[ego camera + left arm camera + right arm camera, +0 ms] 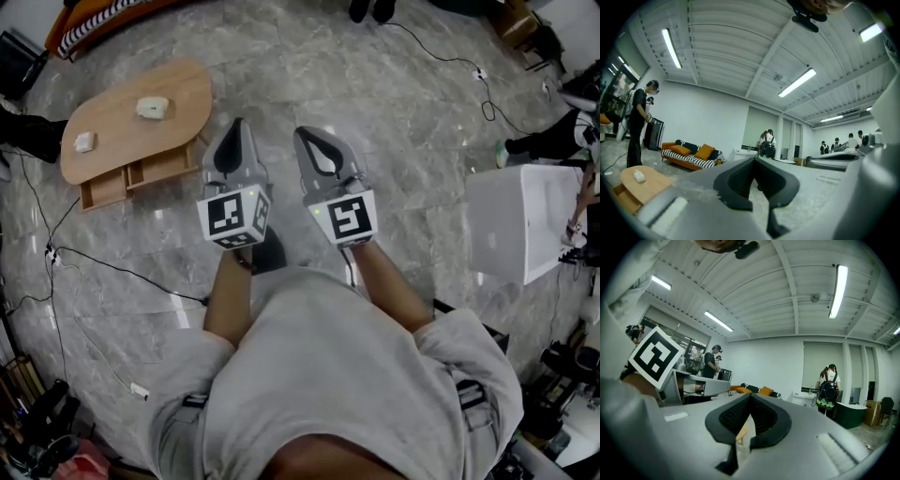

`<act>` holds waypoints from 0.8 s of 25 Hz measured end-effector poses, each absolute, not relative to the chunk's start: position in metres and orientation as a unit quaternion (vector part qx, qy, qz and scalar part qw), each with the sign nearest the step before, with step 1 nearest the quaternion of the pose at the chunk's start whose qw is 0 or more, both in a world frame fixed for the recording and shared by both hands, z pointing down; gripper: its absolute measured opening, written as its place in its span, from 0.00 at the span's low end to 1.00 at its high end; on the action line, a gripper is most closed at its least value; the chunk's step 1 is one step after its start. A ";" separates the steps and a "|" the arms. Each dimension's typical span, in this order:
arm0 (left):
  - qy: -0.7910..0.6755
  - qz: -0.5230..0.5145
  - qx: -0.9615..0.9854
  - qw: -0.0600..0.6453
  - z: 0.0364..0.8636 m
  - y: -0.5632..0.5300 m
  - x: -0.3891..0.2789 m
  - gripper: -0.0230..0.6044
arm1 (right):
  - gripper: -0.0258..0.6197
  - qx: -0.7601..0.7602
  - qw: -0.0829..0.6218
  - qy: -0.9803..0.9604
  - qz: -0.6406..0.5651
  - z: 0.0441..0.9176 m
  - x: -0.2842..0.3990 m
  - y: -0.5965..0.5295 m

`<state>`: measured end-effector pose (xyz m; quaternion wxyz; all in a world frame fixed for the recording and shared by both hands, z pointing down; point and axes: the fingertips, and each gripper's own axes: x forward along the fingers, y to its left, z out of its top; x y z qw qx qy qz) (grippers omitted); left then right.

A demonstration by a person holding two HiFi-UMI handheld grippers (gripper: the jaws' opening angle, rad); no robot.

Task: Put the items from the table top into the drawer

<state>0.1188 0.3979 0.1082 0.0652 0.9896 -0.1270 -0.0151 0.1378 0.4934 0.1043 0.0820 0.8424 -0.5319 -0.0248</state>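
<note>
Grey shirt [356, 375]; grey left claw [236, 123] and right claw [302, 132] bear black-white marker cubes [232, 216].

Your low wooden desk [117, 131] stands on the grey marbled floor [375, 75], carrying a pale boxy item [152, 108] and a smaller white item [84, 142], well apart.

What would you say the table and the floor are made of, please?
Table: probably wood or wood veneer with a matte finish, going by its even warm tan and lack of shine. Floor: polished stone or marble-look tile, going by the grey veining and soft glare patches.
</note>
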 end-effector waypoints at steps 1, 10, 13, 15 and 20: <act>-0.130 -0.011 0.989 0.071 0.111 0.378 0.126 0.07 | 0.05 0.841 0.079 -0.534 -0.020 0.105 0.145 0.473; -0.204 -0.009 0.972 0.114 0.124 0.195 0.140 0.07 | 0.05 0.784 0.096 -0.614 -0.002 0.114 0.171 0.276; -0.235 -0.006 0.964 0.121 0.131 0.139 0.124 0.07 | 0.05 0.759 0.094 -0.645 -0.009 0.113 0.160 0.216; -0.267 -0.003 0.956 0.122 0.136 0.109 0.108 0.07 | 0.05 0.733 0.107 -0.671 0.001 0.119 0.148 0.183; -0.331 0.008 0.935 0.129 0.158 0.053 0.074 0.07 | 0.05 0.672 0.114 -0.732 0.009 0.139 0.115 0.110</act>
